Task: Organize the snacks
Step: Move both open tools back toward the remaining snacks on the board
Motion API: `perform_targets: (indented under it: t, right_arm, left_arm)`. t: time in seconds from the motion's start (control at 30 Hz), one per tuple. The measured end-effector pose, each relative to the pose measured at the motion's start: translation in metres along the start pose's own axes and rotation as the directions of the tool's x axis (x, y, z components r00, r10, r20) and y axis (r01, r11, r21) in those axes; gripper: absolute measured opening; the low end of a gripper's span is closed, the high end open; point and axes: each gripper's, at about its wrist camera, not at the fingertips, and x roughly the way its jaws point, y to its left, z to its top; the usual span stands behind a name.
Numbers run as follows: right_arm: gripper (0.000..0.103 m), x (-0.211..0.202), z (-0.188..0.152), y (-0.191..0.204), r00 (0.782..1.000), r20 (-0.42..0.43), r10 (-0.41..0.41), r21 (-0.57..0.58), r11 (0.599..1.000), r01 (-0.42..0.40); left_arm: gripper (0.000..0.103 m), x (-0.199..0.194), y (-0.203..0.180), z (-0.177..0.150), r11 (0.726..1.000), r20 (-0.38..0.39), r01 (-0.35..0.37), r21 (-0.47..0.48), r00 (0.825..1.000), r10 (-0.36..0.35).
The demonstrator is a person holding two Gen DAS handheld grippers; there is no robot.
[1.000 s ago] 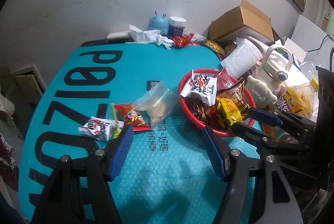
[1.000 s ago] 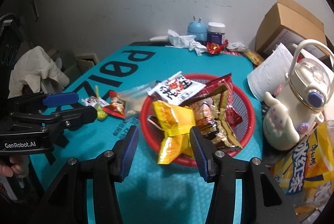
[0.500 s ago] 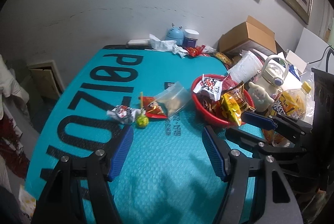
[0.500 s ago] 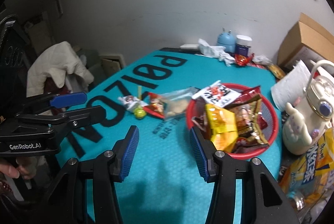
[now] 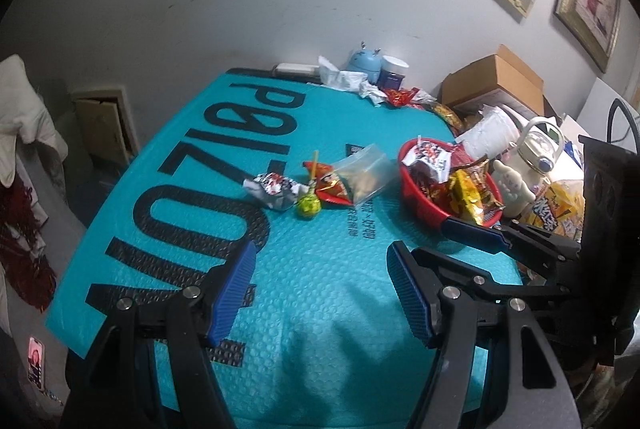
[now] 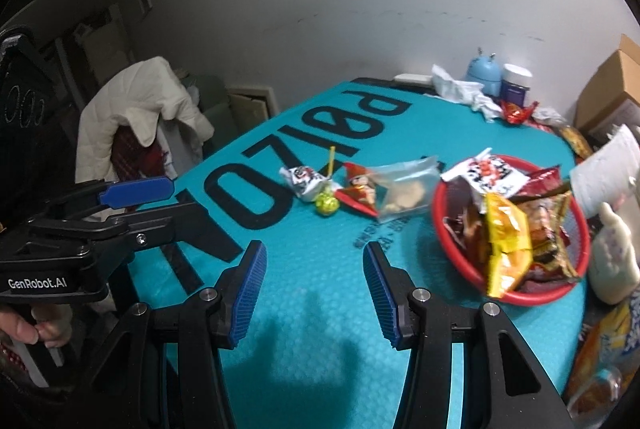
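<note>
A red basket (image 5: pixel 420 199) (image 6: pixel 454 255) piled with snack packets stands on the right of the teal mat (image 5: pixel 320 309). Left of it lie a clear bag (image 5: pixel 364 175) (image 6: pixel 404 187), a red packet (image 5: pixel 330 185) (image 6: pixel 360 189), a green lollipop (image 5: pixel 308 207) (image 6: pixel 327 203) and a white-and-red wrapper (image 5: pixel 272 189) (image 6: pixel 304 179). My left gripper (image 5: pixel 322 253) hangs open over bare mat, well short of the loose snacks, with nothing between its blue pads. My right gripper (image 6: pixel 315 249) is also open and empty, short of the basket. Each gripper shows sideways in the other's view.
Behind the basket stand a white figurine (image 5: pixel 512 181), a cream jug (image 5: pixel 540 145), a yellow snack bag (image 5: pixel 556 213) and a cardboard box (image 5: pixel 496 77). A blue gadget (image 5: pixel 368 63), a jar and crumpled tissue sit at the far edge. A chair with a white jacket (image 6: pixel 132 109) stands left.
Both grippers have drawn back from the basket and loose snacks toward the mat's near edge, so everything looks smaller and farther. Their jaw widths are unchanged.
</note>
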Motion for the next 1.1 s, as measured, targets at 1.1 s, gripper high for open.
perform_targets:
  t: [1.1]
  right_arm:
    - [0.050,0.153,0.037,-0.018,0.975,-0.218,0.047,-0.005,0.999,-0.049]
  left_arm:
    - [0.067,0.127,0.081,0.042,0.999,-0.170,0.010,-0.042,0.985,-0.017]
